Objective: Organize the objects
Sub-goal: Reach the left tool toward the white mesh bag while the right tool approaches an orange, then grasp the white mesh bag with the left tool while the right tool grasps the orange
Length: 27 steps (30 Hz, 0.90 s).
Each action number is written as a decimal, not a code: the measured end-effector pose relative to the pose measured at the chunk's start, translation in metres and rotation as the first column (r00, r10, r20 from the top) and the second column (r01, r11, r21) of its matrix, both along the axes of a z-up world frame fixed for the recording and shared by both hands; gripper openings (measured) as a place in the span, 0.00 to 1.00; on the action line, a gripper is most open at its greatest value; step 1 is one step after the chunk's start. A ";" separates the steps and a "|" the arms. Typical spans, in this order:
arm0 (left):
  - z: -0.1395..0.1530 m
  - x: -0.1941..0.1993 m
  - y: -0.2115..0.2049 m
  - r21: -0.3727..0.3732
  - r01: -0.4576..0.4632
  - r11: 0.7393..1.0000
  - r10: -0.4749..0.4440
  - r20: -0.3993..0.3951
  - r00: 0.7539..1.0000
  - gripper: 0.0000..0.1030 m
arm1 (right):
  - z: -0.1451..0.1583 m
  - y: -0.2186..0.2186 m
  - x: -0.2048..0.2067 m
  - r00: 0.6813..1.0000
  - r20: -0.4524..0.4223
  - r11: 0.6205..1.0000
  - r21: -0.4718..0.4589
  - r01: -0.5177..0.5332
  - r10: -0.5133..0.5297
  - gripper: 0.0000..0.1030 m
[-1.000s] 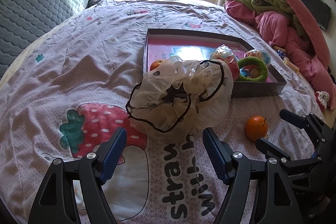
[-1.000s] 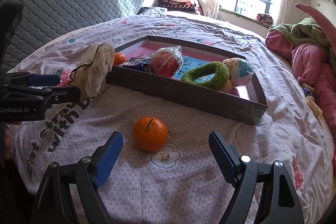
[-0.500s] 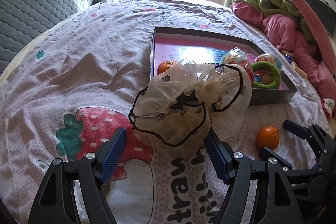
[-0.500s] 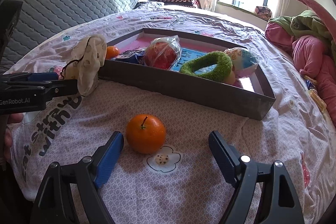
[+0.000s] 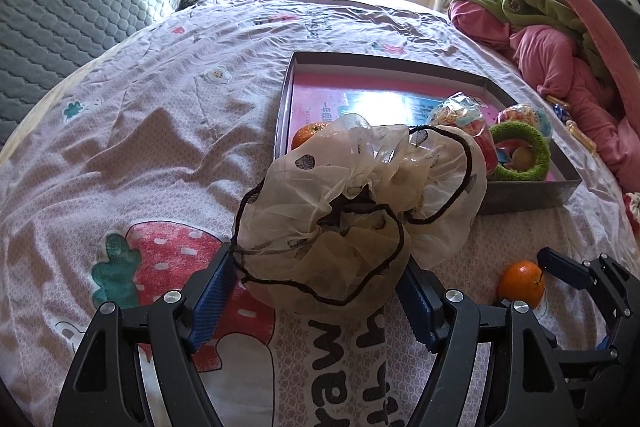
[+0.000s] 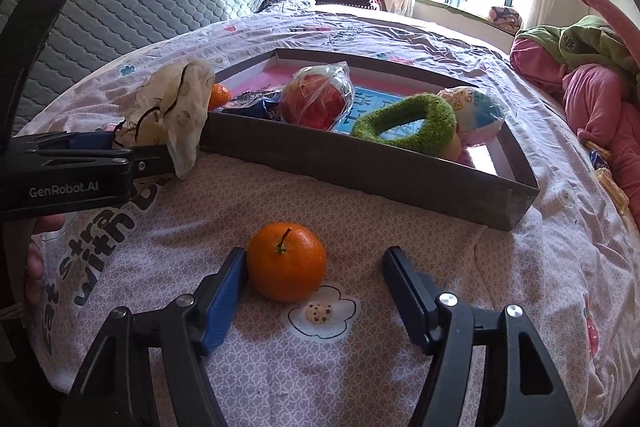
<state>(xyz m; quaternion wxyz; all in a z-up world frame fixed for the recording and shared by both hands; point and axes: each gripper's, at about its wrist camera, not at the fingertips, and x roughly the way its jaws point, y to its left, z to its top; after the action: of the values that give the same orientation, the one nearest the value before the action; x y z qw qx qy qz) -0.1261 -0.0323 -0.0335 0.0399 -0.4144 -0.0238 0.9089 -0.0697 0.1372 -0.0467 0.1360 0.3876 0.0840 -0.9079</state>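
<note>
Now the left tool [image 5: 320, 291] has its two blue-padded fingers set on either side of a crumpled sheer cream fabric bag with a black drawstring and dark dots [image 5: 356, 211], the pads touching its lower folds; whether they press it firmly or only bracket it cannot be told. From the right wrist view the same bag [image 6: 172, 111] stands up from the left tool's fingers, just beside the near-left corner of the shallow grey cardboard tray with a pink printed floor [image 6: 360, 167]. That tray sits on the bed's pink patterned sheet with strawberry print and black lettering [image 6: 240, 195]. Inside the tray lie a small orange mandarin [image 6: 219, 95] in the near-left corner, a red fruit wrapped in clear plastic [image 6: 316, 97], a fuzzy green ring [image 6: 404, 127], and a pastel ball in clear wrapping [image 6: 476, 111]. The right tool [image 6: 314, 277] is spread wide, low over the sheet, around a round orange mandarin with a short green stem [image 6: 286, 261]; its left pad touches the fruit's side while the right pad stands well apart from it. The mandarin rests on the sheet just in front of the tray's near wall, beside a printed white flower [image 6: 322, 311].
</note>
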 end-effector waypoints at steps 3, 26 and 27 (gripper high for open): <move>-0.001 -0.003 0.001 -0.001 -0.005 1.000 0.005 -0.002 1.000 0.75 | -0.001 -0.002 0.000 1.000 0.001 1.000 0.004 -0.007 0.007 0.61; 0.003 -0.002 0.019 0.057 0.040 0.998 -0.040 -0.008 0.999 0.20 | 0.002 -0.003 0.002 0.999 0.001 0.999 -0.018 -0.032 0.032 0.46; 0.005 -0.001 0.018 0.062 0.041 0.997 -0.040 -0.011 0.999 0.20 | 0.003 -0.003 0.003 0.999 0.000 0.999 -0.018 -0.034 0.034 0.45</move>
<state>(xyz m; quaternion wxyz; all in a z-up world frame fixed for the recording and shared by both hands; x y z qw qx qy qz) -0.1267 -0.0139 -0.0286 0.0712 -0.4088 -0.0433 0.9088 -0.0669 0.1345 -0.0442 0.1548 0.3849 0.0824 -0.9061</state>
